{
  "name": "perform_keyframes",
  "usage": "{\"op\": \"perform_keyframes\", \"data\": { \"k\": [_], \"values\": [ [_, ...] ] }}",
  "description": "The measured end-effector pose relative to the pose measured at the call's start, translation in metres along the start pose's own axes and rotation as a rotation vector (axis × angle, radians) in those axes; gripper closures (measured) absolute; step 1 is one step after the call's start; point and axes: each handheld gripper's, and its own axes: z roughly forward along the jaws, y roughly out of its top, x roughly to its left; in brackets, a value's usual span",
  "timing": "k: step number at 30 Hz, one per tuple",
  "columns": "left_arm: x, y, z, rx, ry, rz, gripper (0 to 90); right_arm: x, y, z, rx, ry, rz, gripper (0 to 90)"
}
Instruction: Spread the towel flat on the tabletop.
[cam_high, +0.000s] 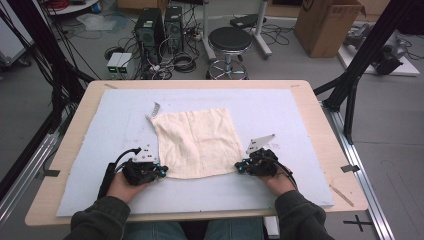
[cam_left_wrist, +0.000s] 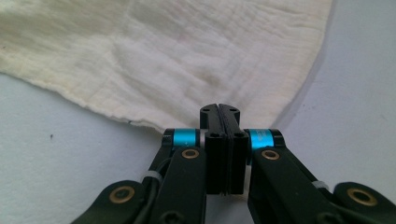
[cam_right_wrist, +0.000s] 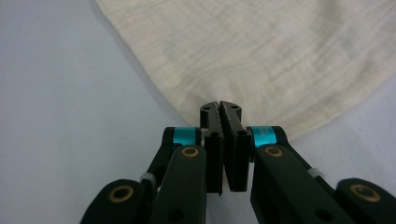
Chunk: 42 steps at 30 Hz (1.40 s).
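My left fingers (cam_left_wrist: 219, 112) and right fingers (cam_right_wrist: 220, 108) are pressed together, each pinching a near corner of the cream cloth (cam_high: 197, 142) spread ahead on the tabletop (cam_high: 90, 135). I'd lift both corners evenly, keeping the edge taut.

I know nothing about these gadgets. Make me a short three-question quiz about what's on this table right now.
1. True or false: the cream cloth lies spread flat on the pale blue mat.
2. Which corners of the cloth are the left gripper and right gripper at: A) the two far ones, B) the two nearest the person, C) one near, one far?
3. How do both grippers' jaws stand?

Key: 1 true. 2 B. 3 Shut; each gripper view shows them closed at a cloth corner.
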Motion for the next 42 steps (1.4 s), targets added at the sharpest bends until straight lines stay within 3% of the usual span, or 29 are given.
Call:
{"op": "perform_keyframes", "data": {
  "k": [9, 18, 21, 23, 24, 28, 32, 34, 37, 42],
  "values": [
    [0.013, -0.010, -0.022, -0.016, 0.031, -0.045, 88.7, 0.018, 0.009, 0.003, -0.012, 0.047, -0.028, 88.2],
    [0.009, -0.023, -0.035, -0.009, 0.022, -0.050, 88.6, 0.038, 0.015, 0.013, 0.015, 0.093, -0.079, 87.5],
    [0.009, -0.026, -0.036, -0.013, 0.011, -0.060, 84.3, 0.040, 0.017, 0.012, 0.021, 0.123, -0.076, 79.1],
    [0.008, -0.026, -0.037, -0.020, 0.015, -0.074, 66.7, 0.039, 0.020, 0.009, 0.006, 0.111, -0.070, 65.5],
    [0.009, -0.025, -0.038, -0.031, 0.012, -0.075, 63.5, 0.037, 0.022, 0.006, -0.008, 0.108, -0.060, 65.3],
    [0.014, -0.019, -0.042, -0.077, 0.030, -0.102, 55.5, 0.019, 0.037, -0.005, -0.073, 0.031, -0.020, 60.7],
    [0.021, -0.016, -0.039, -0.088, 0.055, -0.125, 55.1, -0.001, 0.050, -0.009, -0.106, -0.034, 0.017, 58.1],
    [0.023, -0.015, -0.036, -0.092, 0.065, -0.130, 55.1, -0.005, 0.053, -0.007, -0.112, -0.020, 0.015, 58.1],
    [0.024, -0.015, -0.034, -0.086, 0.067, -0.125, 55.1, -0.002, 0.052, -0.001, -0.070, 0.000, -0.010, 58.1],
    [0.024, -0.015, -0.032, -0.076, 0.073, -0.124, 55.4, -0.001, 0.041, 0.007, -0.021, 0.026, -0.010, 60.9]
  ]
}}
